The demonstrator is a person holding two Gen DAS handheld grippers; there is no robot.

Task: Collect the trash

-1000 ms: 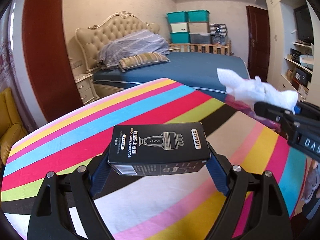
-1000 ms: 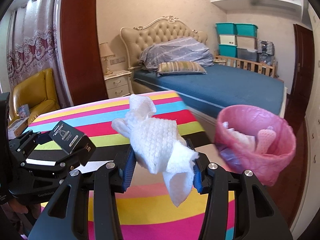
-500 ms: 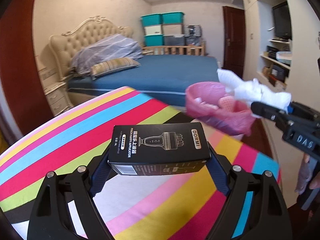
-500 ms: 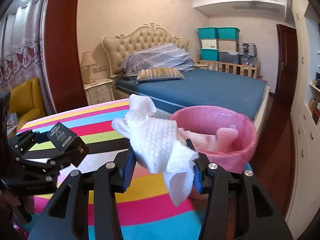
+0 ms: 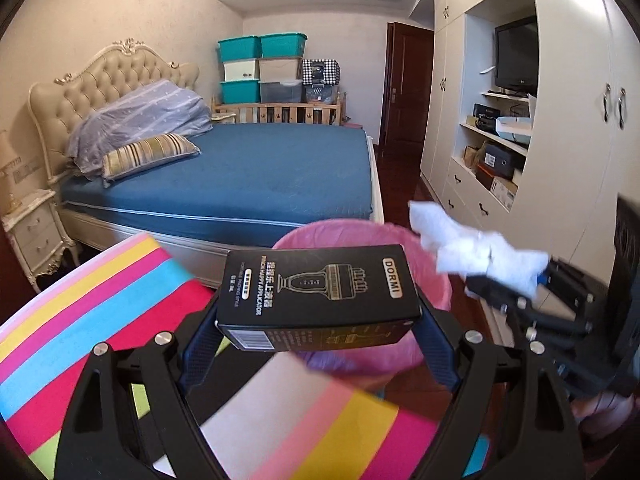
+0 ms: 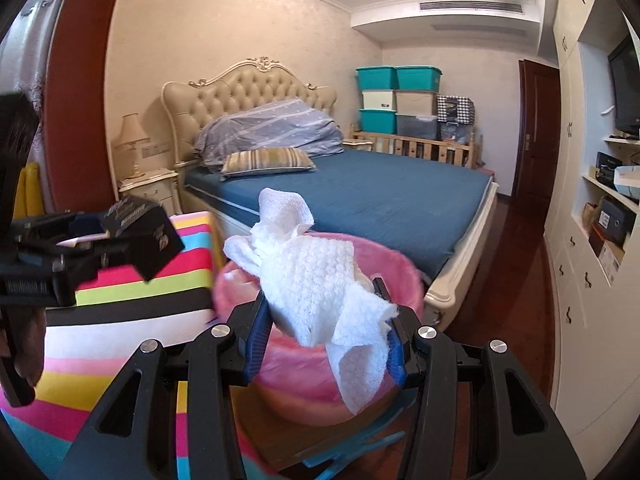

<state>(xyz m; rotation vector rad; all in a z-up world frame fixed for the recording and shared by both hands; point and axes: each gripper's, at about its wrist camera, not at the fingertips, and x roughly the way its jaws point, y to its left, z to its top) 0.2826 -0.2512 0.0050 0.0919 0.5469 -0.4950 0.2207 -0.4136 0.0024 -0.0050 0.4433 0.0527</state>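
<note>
Left gripper is clamped on a black DORMI box, blue pads pressing both short ends, box lying flat with the printed face up. It sits right in front of the pink-lined trash bin, which peeks out behind and below the box in the left wrist view. Right gripper is squeezed shut on a crumpled white paper towel, with a loose flap hanging down past the fingers. From the right wrist view the towel is directly over the open mouth of the bin, and something pale is already inside at the bin's left edge, too blurry to name. Both grippers are close together, the towel one just right of the box one. Bin stands on the floor just beside the striped rainbow tablecloth. Blue bed with a striped pillow fills the background, stacked teal storage bins by the far wall.
</note>
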